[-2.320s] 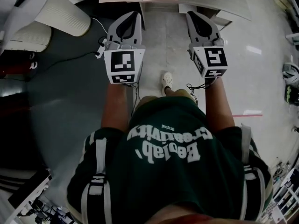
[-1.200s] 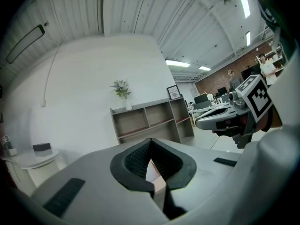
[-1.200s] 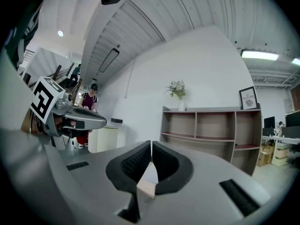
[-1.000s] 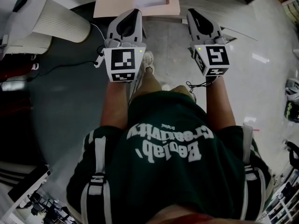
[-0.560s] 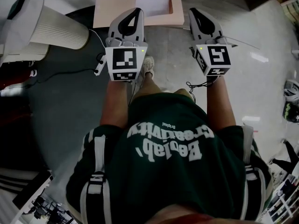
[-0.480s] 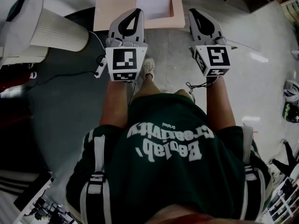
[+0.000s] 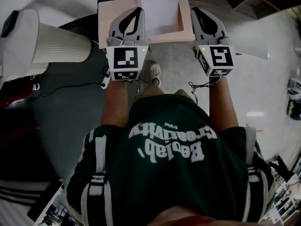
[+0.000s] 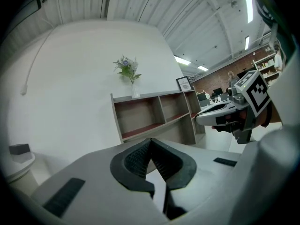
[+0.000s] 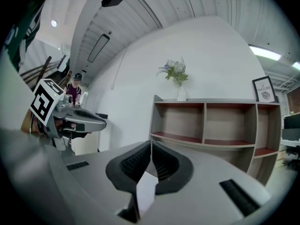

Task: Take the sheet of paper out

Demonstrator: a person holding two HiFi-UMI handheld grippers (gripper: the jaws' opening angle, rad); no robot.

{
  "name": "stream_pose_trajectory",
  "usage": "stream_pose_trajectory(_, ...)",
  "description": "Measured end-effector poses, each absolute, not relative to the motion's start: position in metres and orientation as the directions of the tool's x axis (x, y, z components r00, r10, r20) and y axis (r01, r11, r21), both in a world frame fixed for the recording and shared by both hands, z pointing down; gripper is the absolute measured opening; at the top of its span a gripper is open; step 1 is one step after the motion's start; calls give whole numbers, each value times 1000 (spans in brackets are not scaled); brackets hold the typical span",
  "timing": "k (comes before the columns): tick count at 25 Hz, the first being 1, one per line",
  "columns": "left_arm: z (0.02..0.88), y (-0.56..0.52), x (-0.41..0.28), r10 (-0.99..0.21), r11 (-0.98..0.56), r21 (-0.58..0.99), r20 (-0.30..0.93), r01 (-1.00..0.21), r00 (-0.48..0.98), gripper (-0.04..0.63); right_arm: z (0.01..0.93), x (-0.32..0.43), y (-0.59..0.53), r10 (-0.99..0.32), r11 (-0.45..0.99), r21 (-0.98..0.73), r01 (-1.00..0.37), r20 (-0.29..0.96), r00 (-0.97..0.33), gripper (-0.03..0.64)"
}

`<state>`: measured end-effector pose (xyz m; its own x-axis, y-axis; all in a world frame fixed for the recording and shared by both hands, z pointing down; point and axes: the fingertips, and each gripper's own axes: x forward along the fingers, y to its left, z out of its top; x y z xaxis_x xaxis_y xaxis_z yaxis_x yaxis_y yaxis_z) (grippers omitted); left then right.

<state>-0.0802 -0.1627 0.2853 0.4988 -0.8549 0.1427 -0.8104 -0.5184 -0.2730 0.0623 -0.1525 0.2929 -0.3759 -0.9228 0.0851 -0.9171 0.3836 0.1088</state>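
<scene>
Both tools are closed on nothing: the left tool (image 7: pixel 137 11) and the right tool (image 7: pixel 196 12) each have their jaws pressed together, held out level on either side of the sheet (image 7: pixel 161 13). The sheet lies flat in a peach tray (image 7: pixel 113 15), though it may be a folder and I can't tell which. From where I stand the main risk is the sheet itself. It is thin and flat against the bottom, so jaws that come in closed or too level would likely skid over it, push it against the raised edge and crease it, or shove the light tray along. A pinch with only one tool might tear or fold a corner. A cable (image 7: pixel 70 76) trails on the floor near the person's shoe (image 7: pixel 154 72) and could catch a foot. The tray holds only that one sheet. The shelf (image 9: pixel 211 121) compartments look bare, with a vase of flowers (image 9: pixel 178 78) on top.
</scene>
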Motion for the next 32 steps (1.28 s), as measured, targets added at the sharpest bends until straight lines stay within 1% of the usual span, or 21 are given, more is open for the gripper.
stream_pose_trajectory(8, 284, -233, -97, -830, -557, -260, 145, -789, 538, 18, 290, 39, -217, -935, 353, 120, -928, 80, -346, 37)
stream_pose_trajectory(15, 288, -273, -109, -809, -586, -270, 148, -764, 569, 18, 291, 30, -252, -951, 307, 132, -943, 75, -299, 37)
stream_pose_trajectory(22, 295, -300, -116, -798, -601, -258, 147, -756, 584, 18, 292, 19, -273, -957, 289, 158, -944, 71, -281, 37)
stream_pose_trajectory(32, 304, -318, -109, -798, -602, -241, 157, -761, 582, 18, 305, 29, -289, -953, 295, 153, -943, 116, -279, 37)
